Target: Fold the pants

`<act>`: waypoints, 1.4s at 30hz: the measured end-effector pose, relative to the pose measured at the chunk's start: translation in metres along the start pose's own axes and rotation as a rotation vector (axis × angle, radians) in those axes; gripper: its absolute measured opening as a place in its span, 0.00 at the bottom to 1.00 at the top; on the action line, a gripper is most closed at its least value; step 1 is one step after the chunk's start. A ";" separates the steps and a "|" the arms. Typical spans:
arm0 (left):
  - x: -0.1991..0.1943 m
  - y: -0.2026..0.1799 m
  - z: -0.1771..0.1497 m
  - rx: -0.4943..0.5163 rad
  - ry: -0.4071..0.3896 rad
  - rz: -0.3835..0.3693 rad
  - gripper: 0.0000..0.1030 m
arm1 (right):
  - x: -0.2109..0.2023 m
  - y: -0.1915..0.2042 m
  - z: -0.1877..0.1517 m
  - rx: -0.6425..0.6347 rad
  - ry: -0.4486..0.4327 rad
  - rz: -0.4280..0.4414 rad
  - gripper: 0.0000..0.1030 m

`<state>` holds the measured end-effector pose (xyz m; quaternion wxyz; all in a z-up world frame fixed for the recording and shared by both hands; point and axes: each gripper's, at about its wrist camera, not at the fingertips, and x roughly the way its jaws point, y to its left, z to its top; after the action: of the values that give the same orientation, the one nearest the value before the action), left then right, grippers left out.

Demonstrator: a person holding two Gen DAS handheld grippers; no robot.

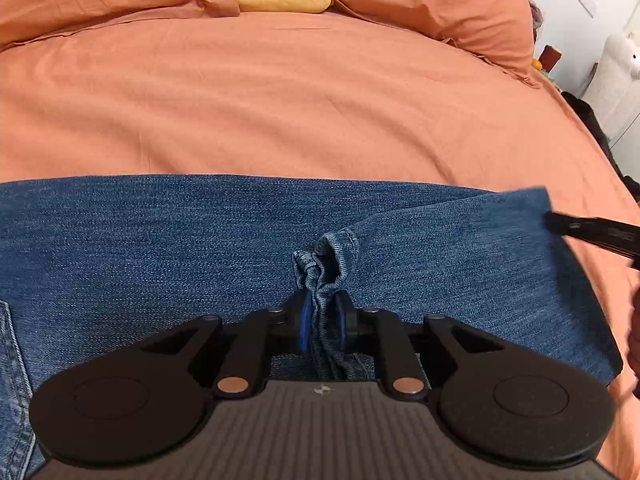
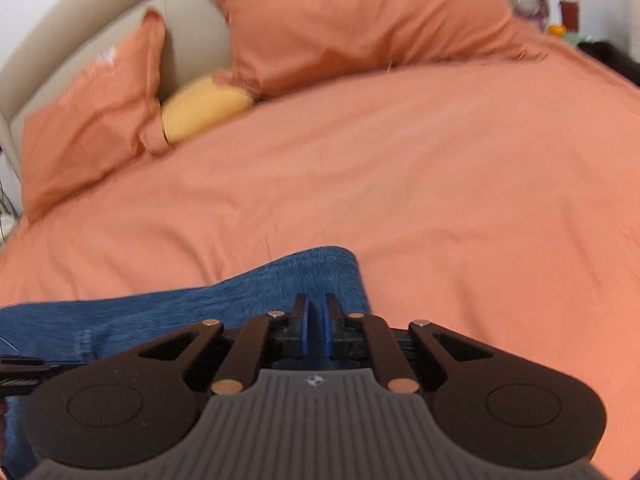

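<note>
Blue denim pants (image 1: 160,240) lie flat across the near part of an orange bed cover (image 1: 320,100). My left gripper (image 1: 322,304) is shut on a bunched hem (image 1: 332,264) of the pants, which stands up crumpled between the blue pads. At the right edge of the left wrist view, a black finger (image 1: 580,232) of the other gripper reaches over the folded end of the denim. In the right wrist view my right gripper (image 2: 317,308) hovers over the end of the pants (image 2: 240,292), its pads nearly together with no cloth visibly between them. That view is motion-blurred.
Two orange pillows (image 2: 352,20) (image 2: 92,120) and a yellow cushion (image 2: 200,108) lean on the beige headboard (image 2: 80,12) at the far end. A white wall and small items (image 1: 552,56) stand beyond the bed's right side. The bed's right edge runs close to the pants' end.
</note>
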<state>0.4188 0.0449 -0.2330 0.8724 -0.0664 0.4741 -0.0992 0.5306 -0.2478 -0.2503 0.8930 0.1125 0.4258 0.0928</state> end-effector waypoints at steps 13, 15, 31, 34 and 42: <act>-0.022 -0.023 -0.013 0.084 -0.042 0.118 0.47 | -0.007 -0.004 0.000 0.010 0.132 -0.027 0.00; -0.036 -0.031 -0.025 0.100 -0.057 0.106 0.46 | -0.031 -0.002 -0.013 -0.007 0.149 -0.014 0.00; -0.044 -0.048 -0.085 0.092 -0.027 0.175 0.44 | -0.116 -0.015 -0.139 -0.030 0.026 -0.021 0.00; -0.043 -0.056 -0.089 0.115 -0.052 0.209 0.44 | -0.115 -0.013 -0.144 -0.064 0.005 -0.026 0.00; -0.084 -0.038 -0.093 0.022 -0.124 0.144 0.52 | -0.132 0.016 -0.149 -0.169 -0.105 -0.083 0.03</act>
<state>0.2918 0.0258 -0.2076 0.9055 -0.0284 0.4217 -0.0371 0.3314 -0.2484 -0.2397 0.9233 0.0240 0.3736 0.0854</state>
